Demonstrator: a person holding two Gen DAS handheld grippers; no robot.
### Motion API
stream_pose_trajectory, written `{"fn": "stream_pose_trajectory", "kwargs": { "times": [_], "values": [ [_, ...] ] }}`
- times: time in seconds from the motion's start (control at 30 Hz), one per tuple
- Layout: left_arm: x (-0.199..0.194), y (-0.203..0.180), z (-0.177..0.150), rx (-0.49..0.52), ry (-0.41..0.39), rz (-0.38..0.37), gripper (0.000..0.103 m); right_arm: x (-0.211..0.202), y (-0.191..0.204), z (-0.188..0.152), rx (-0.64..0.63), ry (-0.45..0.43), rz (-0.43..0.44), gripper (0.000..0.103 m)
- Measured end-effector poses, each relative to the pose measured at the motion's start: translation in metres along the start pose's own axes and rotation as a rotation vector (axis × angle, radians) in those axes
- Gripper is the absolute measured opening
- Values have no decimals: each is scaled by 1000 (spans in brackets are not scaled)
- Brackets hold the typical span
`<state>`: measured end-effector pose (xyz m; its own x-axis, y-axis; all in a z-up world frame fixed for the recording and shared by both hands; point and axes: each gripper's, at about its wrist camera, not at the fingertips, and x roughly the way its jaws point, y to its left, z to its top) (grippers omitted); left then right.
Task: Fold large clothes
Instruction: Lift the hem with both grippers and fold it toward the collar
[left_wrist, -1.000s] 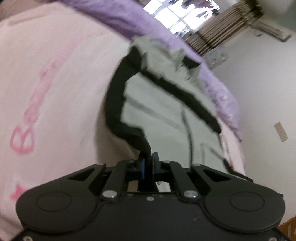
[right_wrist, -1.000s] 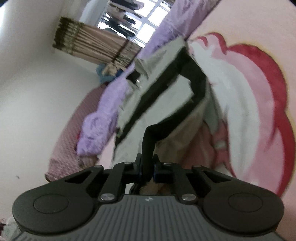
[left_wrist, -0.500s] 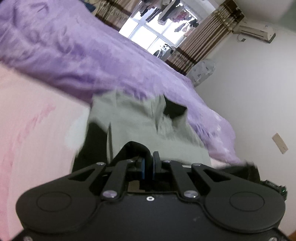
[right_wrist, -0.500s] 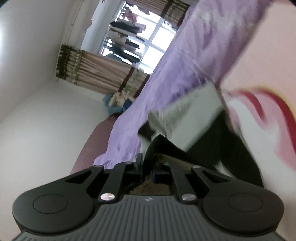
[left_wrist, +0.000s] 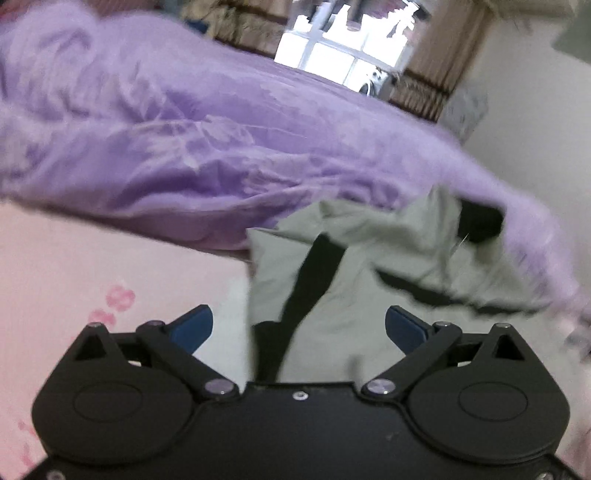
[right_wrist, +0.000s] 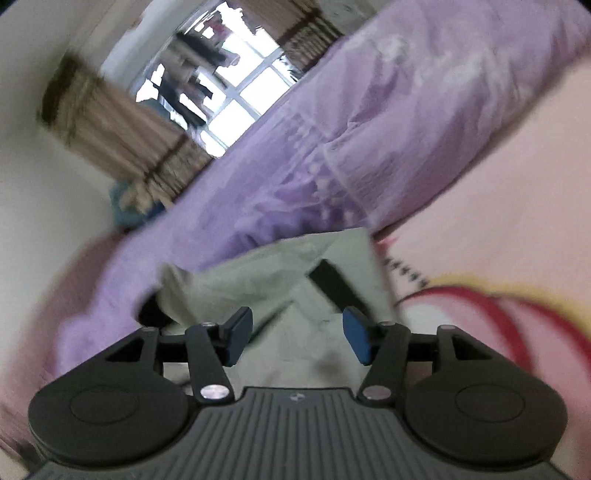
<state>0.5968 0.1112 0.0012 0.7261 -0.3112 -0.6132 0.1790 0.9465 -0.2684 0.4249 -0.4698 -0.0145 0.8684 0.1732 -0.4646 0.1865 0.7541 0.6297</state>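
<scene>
Both grippers sit right at the near edge of the garment, which lies ahead of them on the bed. My left gripper (left_wrist: 299, 326) is opening and stands wide, its blue pads well clear of the cloth. The garment (left_wrist: 373, 273) runs away from it towards the purple blanket (left_wrist: 207, 147), with a black stripe (left_wrist: 317, 273) leading from between the jaws up the fabric. My right gripper (right_wrist: 297, 338) is also opening, jaws about half apart, nothing pinched; the cloth (right_wrist: 280, 291) lies just under and beyond it. Neither hand looks nearer, so I judge the next grasp could fall to either. The garment is pale grey-green with black trim, folded over itself and rumpled, resting on the pink sheet (left_wrist: 92, 266) against the blanket's edge
</scene>
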Motion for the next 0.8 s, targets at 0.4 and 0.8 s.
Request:
{"fn": "stream_pose_trajectory", "kwargs": {
  "times": [0.4,0.8],
  "values": [
    [75,-64,-2,337,21,188,100,37,24,-7,-287,61,-149,70],
    [35,-69,2,284,-187,161,19,19,70,-16,-477,-97,-157,12]
  ]
}}
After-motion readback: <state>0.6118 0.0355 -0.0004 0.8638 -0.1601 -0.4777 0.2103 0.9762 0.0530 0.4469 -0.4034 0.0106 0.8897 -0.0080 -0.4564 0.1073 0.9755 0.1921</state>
